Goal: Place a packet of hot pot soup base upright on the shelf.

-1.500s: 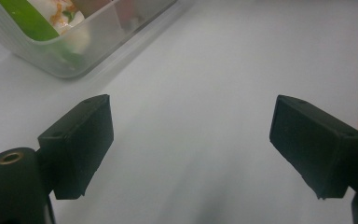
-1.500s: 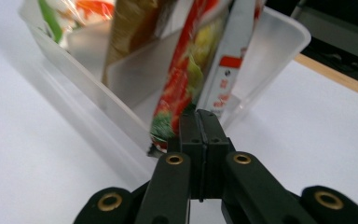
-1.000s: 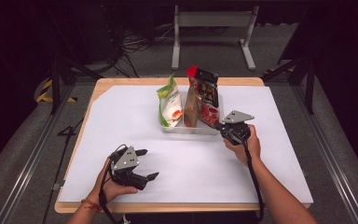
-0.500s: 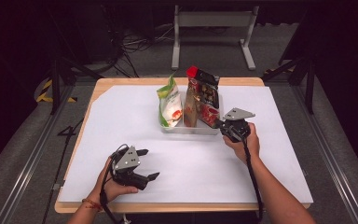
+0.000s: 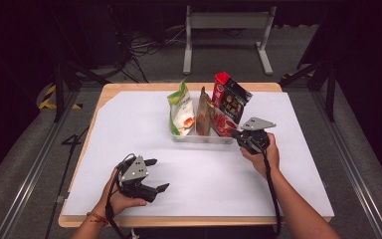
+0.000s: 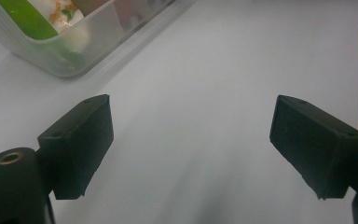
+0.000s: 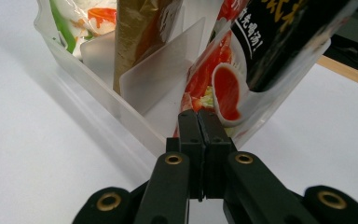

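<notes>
A clear plastic container (image 5: 201, 140) stands mid-table with upright snack packets in it: a green-and-white one (image 5: 181, 112), a brown one (image 5: 205, 117) and a red-and-black one (image 5: 233, 98) that leans right. My right gripper (image 5: 235, 133) is at the container's right front corner, jaws pressed together. In the right gripper view its tips (image 7: 198, 116) sit against the clear wall (image 7: 98, 98), below the red packet (image 7: 214, 79); nothing shows between them. My left gripper (image 5: 160, 174) rests near the front left, open and holding nothing, jaws wide apart (image 6: 191, 140) over white table, with the container (image 6: 70, 56) far off.
A white sheet (image 5: 129, 129) covers the wooden table, whose edge (image 5: 179, 220) runs along the front. Clear dividers (image 7: 163, 70) split the container into compartments. A metal stand (image 5: 226, 30) and cables lie on the floor beyond the table.
</notes>
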A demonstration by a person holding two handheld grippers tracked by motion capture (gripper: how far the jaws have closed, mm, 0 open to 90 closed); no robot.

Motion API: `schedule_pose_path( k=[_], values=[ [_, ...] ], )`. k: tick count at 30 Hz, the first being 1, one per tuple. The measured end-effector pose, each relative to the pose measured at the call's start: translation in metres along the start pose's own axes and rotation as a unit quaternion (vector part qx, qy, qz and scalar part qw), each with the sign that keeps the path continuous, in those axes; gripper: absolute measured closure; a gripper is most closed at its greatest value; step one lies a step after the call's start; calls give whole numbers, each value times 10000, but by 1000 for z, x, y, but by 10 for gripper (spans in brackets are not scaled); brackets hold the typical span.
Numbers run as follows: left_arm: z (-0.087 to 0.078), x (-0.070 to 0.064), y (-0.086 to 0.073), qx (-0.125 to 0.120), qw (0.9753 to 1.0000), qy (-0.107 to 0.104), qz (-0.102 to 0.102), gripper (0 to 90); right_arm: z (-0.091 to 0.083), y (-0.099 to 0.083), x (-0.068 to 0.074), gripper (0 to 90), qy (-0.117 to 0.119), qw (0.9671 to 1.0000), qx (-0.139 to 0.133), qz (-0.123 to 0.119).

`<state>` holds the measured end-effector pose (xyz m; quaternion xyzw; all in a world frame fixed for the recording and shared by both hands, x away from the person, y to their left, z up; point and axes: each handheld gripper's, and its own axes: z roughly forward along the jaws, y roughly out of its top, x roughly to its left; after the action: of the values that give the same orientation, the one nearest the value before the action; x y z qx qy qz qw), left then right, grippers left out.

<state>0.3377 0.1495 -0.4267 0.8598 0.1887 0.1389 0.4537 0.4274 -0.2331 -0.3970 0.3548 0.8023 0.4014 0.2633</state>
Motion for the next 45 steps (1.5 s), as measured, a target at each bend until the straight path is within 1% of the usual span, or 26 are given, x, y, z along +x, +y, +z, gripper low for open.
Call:
schedule_pose_path(
  k=[3, 5, 7, 8, 14, 17, 20, 24, 25, 26, 27, 28, 29, 32, 37, 39, 41, 43, 44, 45],
  values=[
    [0, 0, 0, 0, 10000, 4, 7, 142, -3, 0, 0, 893, 15, 10000, -25, 2],
    [0, 1, 0, 9, 10000, 7, -4, 142, -7, 0, 1, 892, 72, 10000, -50, 1],
    [0, 1, -1, 23, 10000, 25, 1, 142, -11, 2, 4, 888, 63, 9999, -46, -153],
    [0, 1, -1, 23, 10000, 25, 1, 142, -11, 2, 4, 888, 63, 9999, -46, -153],
    [0, 1, -1, 23, 10000, 42, -12, 142, -24, 2, 5, 865, 51, 9994, -38, -348],
    [0, 2, -1, 40, 10000, 55, -14, 142, -30, 1, 4, 847, 77, 9993, -66, -362],
    [0, 3, -2, 37, 10000, 64, -23, 142, -35, 0, 5, 823, 79, 9990, -66, -445],
    [0, 3, -2, 64, 9999, 77, -11, 142, -42, -1, 5, 762, 168, 9982, -83, -572],
    [0, 3, -2, 64, 9999, 77, -11, 142, -42, -1, 5, 762, 168, 9982, -83, -572],
    [0, 3, -2, 69, 9999, 79, -7, 142, -44, -2, 5, 738, 192, 9978, -91, -625],
    [0, 3, -2, 65, 9999, 79, -12, 142, -46, -3, 6, 725, 262, 9973, -109, -675],
    [0, 3, -2, 64, 9999, 84, -10, 142, -47, -4, 6, 724, 252, 9971, -107, -716],
    [0, 3, -2, 64, 9999, 86, -21, 142, -50, -5, 7, 700, 238, 9967, -100, -775],
    [1, 3, -2, 82, 9999, 90, -19, 142, -53, -8, 7, 684, 301, 9962, -82, -817],
    [0, 3, -2, 83, 9999, 98, -16, 141, -58, -12, 10, 601, 388, 9949, -38, -930],
    [0, 3, -2, 90, 9999, 100, -8, 142, -60, -14, 10, 563, 420, 9950, -39, -910],
    [1, 3, -2, 99, 9999, 98, -4, 142, -61, -15, 10, 552, 423, 9950, -45, -905],
    [1, 3, -2, 108, 9999, 96, -6, 142, -63, -18, 10, 518, 416, 9948, -38, -926],
    [1, 3, -2, 106, 9999, 99, -11, 142, -64, -19, 11, 480, 436, 9946, -46, -941],
    [1, 2, -2, 104, 9999, 94, -10, 142, -66, -20, 11, 471, 424, 9944, -42, -964]
  ],
)
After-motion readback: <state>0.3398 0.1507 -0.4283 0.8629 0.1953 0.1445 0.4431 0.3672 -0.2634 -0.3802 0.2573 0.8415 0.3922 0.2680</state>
